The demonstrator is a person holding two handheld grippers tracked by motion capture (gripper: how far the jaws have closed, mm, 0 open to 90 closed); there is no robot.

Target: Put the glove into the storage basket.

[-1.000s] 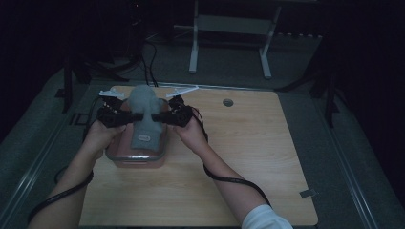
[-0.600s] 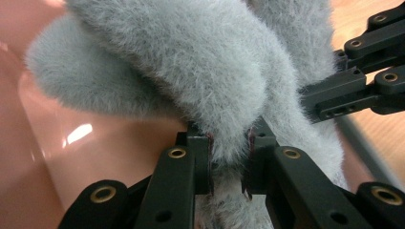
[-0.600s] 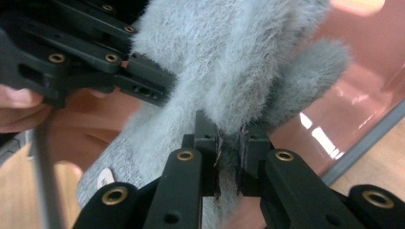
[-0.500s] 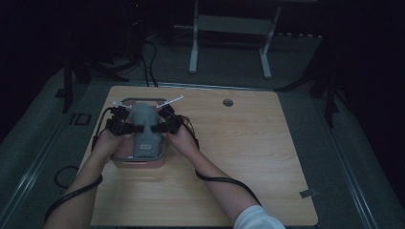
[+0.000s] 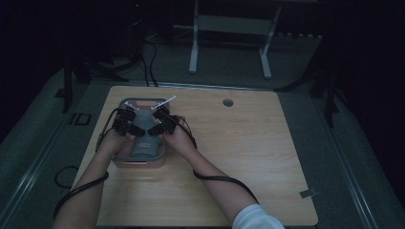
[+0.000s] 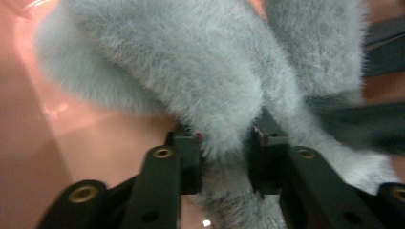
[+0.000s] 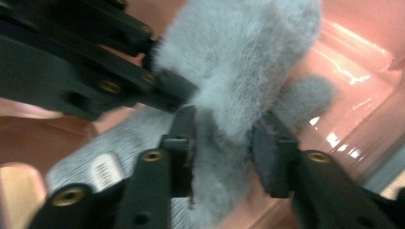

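The grey furry item (image 5: 144, 143), a soft plush piece, lies inside a pink plastic bin (image 5: 139, 161) that stands near the far left corner of the worktop (image 5: 248, 157), a light wooden surface with a small round hole (image 5: 228, 102) close to its far edge. Largest in the high view is that worktop, then the person's two forearms reaching in from the near edge toward the bin. The bin's glossy pink walls show behind the fur in both gripper views. The left hand-held gripper (image 6: 224, 145) is clamped on a fold of the grey fur, its two black jaws pinching the pile from either side. The right hand-held gripper (image 7: 223, 131) is likewise closed on the fur, with a thick tuft squeezed between its jaws; the left gripper's black jaws appear just beyond it in the right gripper view, touching the same piece. A small white label (image 7: 103, 172) is sewn on a flatter, knit-looking part of the grey item near the bin's floor.
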